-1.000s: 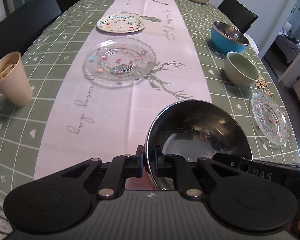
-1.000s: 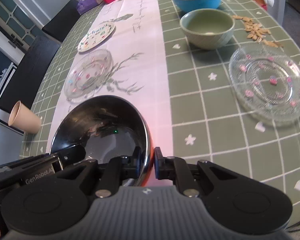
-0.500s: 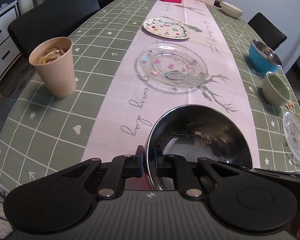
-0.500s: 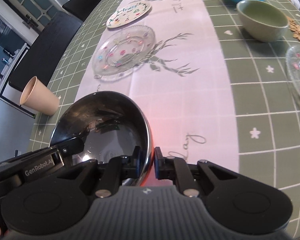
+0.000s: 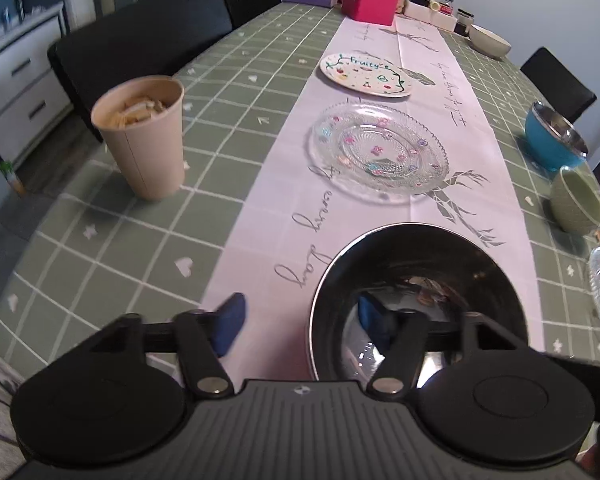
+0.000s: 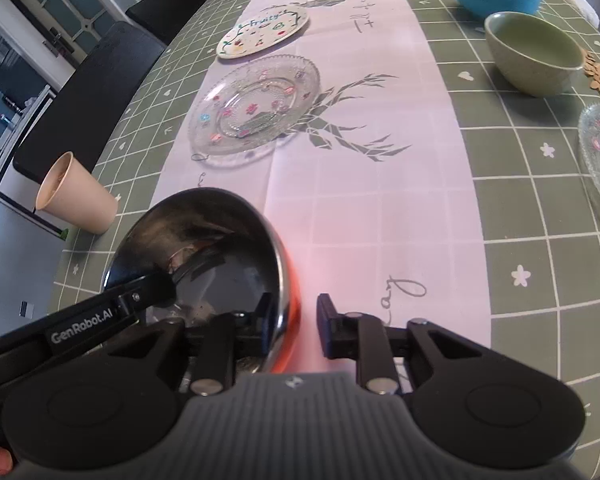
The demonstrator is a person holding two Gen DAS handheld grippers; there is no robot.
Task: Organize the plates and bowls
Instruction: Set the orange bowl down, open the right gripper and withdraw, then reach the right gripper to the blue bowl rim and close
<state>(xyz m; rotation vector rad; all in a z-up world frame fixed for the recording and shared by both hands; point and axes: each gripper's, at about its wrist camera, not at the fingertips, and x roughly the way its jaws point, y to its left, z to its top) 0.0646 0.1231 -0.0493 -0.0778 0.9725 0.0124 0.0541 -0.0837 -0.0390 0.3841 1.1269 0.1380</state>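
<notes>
Steel bowl (image 5: 418,276) on the white runner at the near end of the desk (image 5: 112,240), astride both claws.
Left claw (image 5: 300,320) wide open, right claw (image 6: 292,320) open too, each with one finger inside the rim, none pinching. Probably light, stiff, slick and prone to slide; best pinched squarely across the thin rim. Glass plate (image 5: 378,152) just beyond: fragile.

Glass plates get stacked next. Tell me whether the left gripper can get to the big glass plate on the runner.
Probably yes: the left gripper is open, the glass plate lies ahead, only the steel bowl partly intervening.
</notes>
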